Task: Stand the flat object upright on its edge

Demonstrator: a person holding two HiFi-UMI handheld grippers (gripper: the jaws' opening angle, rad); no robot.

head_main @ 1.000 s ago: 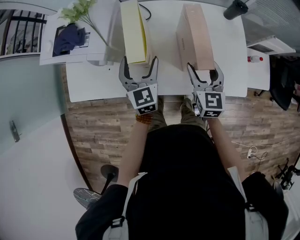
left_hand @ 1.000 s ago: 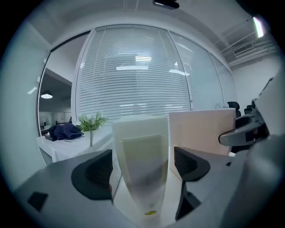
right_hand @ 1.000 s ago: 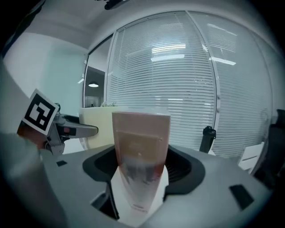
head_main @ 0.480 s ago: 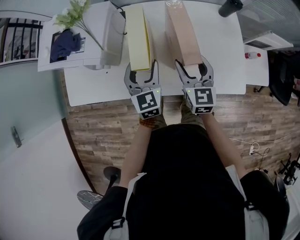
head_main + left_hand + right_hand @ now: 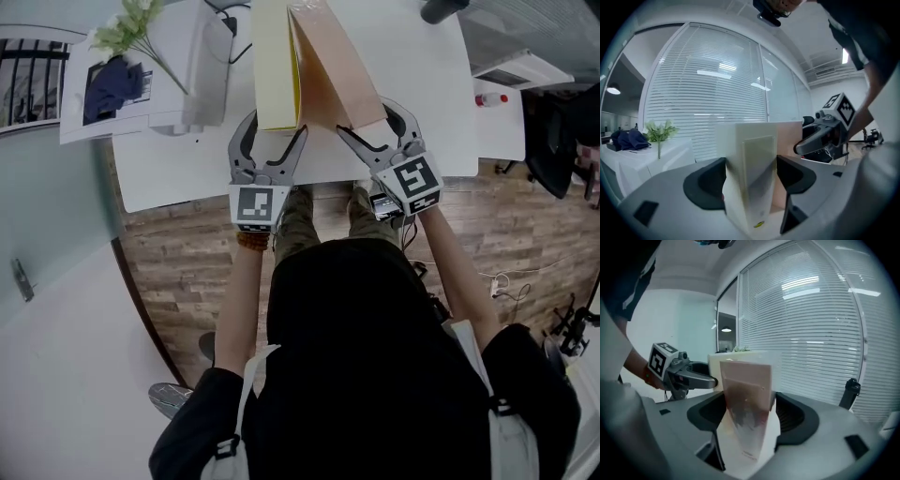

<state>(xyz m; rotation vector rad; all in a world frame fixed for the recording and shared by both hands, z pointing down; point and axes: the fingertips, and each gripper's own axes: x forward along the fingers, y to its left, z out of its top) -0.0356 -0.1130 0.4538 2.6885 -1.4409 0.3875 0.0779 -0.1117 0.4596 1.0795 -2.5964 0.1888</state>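
Moved: tan box (image 5: 337,70) swung left, far end meets yellow box (image 5: 277,66) | 2 boxes on edge, long axes front-to-back, desk (image 5: 187,164) front edge | left gripper (image 5: 277,127) jaws, just widening, grip yellow box | right gripper (image 5: 367,117) jaws grip tan box

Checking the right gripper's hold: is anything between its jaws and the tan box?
Nothing visible. The tan box stands on edge directly between the pads of the right gripper; the yellow box stands beside it, beyond the jaws.
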